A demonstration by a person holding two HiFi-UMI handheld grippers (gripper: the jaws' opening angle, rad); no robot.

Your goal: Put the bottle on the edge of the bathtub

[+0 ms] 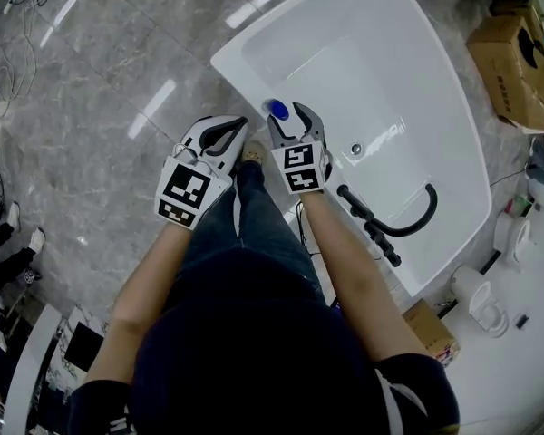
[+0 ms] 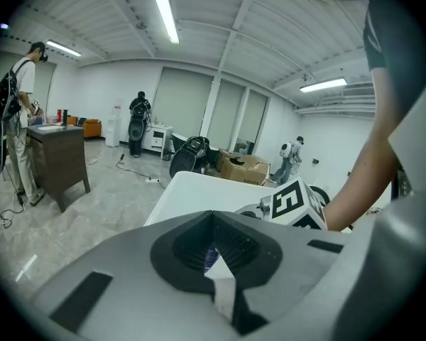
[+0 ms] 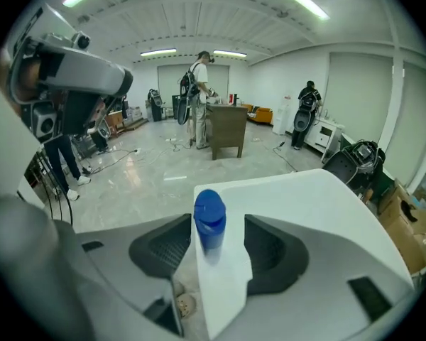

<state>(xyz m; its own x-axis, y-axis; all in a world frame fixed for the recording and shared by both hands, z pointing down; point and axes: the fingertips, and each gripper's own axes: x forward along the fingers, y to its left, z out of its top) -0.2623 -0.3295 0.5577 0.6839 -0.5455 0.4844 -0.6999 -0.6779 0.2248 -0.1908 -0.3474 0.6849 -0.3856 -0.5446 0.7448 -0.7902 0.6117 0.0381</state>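
A bottle with a blue cap [image 1: 276, 109] stands upright on the near corner of the white bathtub's rim [image 1: 231, 57]. My right gripper [image 1: 290, 120] reaches around it from the near side. In the right gripper view the bottle [image 3: 209, 222] sits between the jaws with a gap showing on each side, so the pads [image 3: 270, 247] do not press on it and the gripper [image 3: 216, 224] is open. My left gripper [image 1: 228, 134] hovers just left of the tub corner. Its jaw tips meet in the left gripper view [image 2: 213, 215], shut on nothing.
A black faucet with a curved hose [image 1: 385, 223] is mounted on the tub's near long rim. Cardboard boxes [image 1: 512, 62] lie beyond the tub at the right, white fixtures [image 1: 485, 302] at the lower right. Cables [image 1: 9, 25] trail over the marble floor. People stand by a dark cabinet [image 3: 227, 130].
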